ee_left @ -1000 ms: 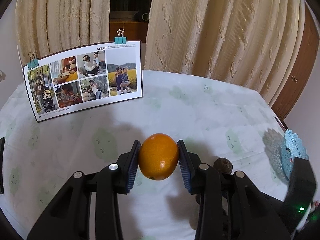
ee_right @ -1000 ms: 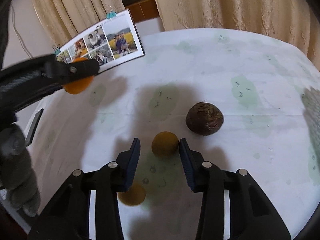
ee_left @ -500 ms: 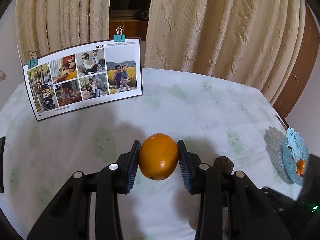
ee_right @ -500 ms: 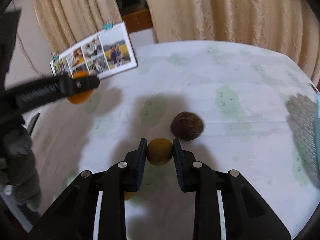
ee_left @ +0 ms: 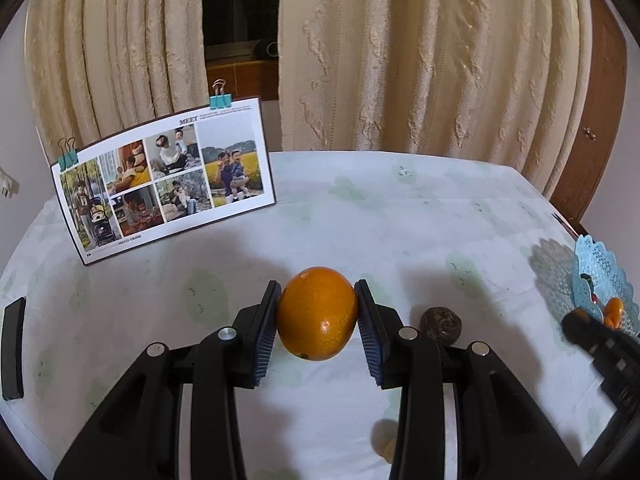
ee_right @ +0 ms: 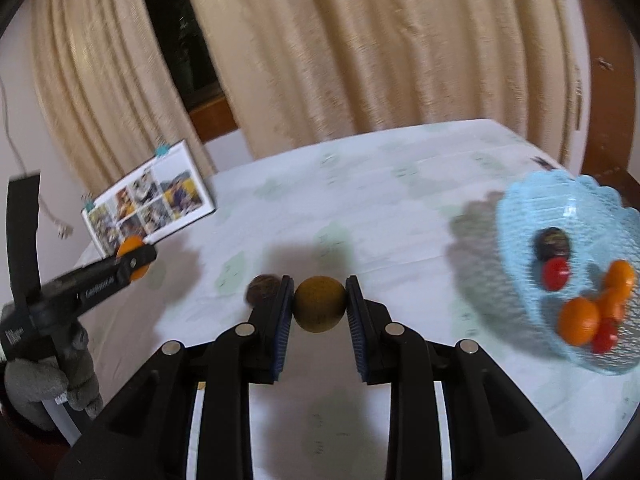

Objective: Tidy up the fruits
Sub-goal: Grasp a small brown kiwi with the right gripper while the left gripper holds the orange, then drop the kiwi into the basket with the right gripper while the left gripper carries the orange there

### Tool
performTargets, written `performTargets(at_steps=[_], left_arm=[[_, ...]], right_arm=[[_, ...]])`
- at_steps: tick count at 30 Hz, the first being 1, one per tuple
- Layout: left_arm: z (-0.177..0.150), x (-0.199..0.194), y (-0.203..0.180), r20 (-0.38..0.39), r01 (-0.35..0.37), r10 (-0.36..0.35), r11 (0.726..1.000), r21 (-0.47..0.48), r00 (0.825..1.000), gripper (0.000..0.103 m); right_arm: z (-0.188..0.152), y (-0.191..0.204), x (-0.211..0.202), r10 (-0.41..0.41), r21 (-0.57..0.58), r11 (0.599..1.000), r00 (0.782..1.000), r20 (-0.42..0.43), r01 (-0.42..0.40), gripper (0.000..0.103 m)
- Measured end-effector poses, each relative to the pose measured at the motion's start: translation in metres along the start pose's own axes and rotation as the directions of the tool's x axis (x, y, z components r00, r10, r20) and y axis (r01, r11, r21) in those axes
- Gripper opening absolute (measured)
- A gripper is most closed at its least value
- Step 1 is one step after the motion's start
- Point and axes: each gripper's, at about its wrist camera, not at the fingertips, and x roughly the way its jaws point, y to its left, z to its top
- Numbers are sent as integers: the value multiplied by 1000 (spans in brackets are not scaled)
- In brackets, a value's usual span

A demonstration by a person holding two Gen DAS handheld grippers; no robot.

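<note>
My left gripper (ee_left: 317, 320) is shut on a large orange (ee_left: 317, 314) and holds it above the table. My right gripper (ee_right: 319, 308) is shut on a small yellow-brown round fruit (ee_right: 319, 305), lifted off the table. A dark brown fruit (ee_left: 440, 322) lies on the tablecloth right of the left gripper; it shows behind my right gripper's left finger (ee_right: 261, 289). A light blue lattice basket (ee_right: 520, 216) at the right holds oranges, red fruits and a dark one. Another small yellow fruit (ee_left: 386, 442) lies on the cloth, low in the left wrist view.
A photo board (ee_left: 164, 178) with binder clips stands at the back left of the table. A black flat object (ee_left: 12, 348) lies at the left edge. Curtains hang behind the table. The left gripper with its orange shows at the left in the right wrist view (ee_right: 132, 258).
My right gripper closed on the small yellow-brown fruit, lifted it and swung right, bringing the blue basket into view. The left gripper kept holding the orange, nearly still.
</note>
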Motion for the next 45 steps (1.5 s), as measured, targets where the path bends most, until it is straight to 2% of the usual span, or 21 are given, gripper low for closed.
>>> performTargets(at_steps=[9, 27, 36, 45], left_arm=[[-6, -6, -21, 8, 20, -20, 998, 53, 1000, 38], [-16, -14, -48, 12, 56, -58, 991, 122, 998, 38], [-21, -18, -62, -3, 86, -86, 986, 140, 996, 38], [-22, -22, -91, -31, 147, -144, 975, 165, 989, 38]], right_arm=[[8, -45, -35, -78, 70, 995, 994, 72, 73, 27], [6, -129, -81, -240, 205, 955, 963, 121, 212, 27], [0, -166, -95, -285, 263, 933, 950, 125, 246, 27], [-6, -202, -98, -281, 349, 909, 953, 113, 227, 27]])
